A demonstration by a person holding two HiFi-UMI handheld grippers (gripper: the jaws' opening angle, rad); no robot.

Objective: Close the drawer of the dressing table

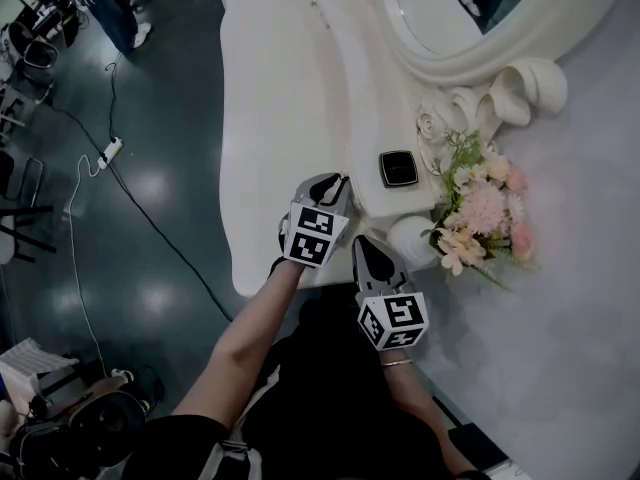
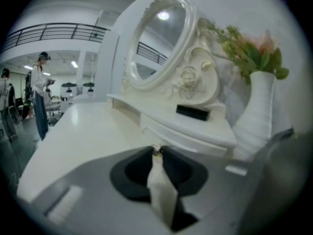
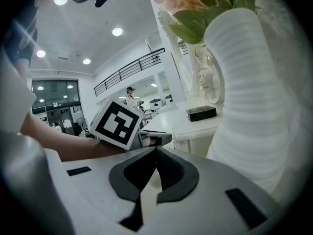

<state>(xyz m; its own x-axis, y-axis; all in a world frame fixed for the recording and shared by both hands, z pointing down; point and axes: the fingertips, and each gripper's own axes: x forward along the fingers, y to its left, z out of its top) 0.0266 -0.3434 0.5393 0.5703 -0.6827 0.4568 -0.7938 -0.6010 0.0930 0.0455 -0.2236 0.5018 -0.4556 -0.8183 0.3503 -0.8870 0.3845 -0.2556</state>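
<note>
The white dressing table (image 1: 270,118) carries a raised shelf along its mirror side, with a drawer front (image 2: 181,140) under it. My left gripper (image 1: 335,181) points at that drawer front. In the left gripper view its jaws (image 2: 156,153) are shut on the drawer's small metal knob (image 2: 156,150). I cannot tell how far out the drawer stands. My right gripper (image 1: 362,243) hangs just behind and to the right of the left one, beside the white vase (image 1: 410,240). Its tips (image 3: 156,150) meet with nothing between them.
A black box (image 1: 398,168) lies on the shelf. Pink flowers (image 1: 480,208) fill the ribbed vase (image 3: 249,106) below the ornate oval mirror (image 2: 159,38). A power strip and cable (image 1: 110,153) lie on the dark floor at left. A person (image 2: 40,92) stands far off.
</note>
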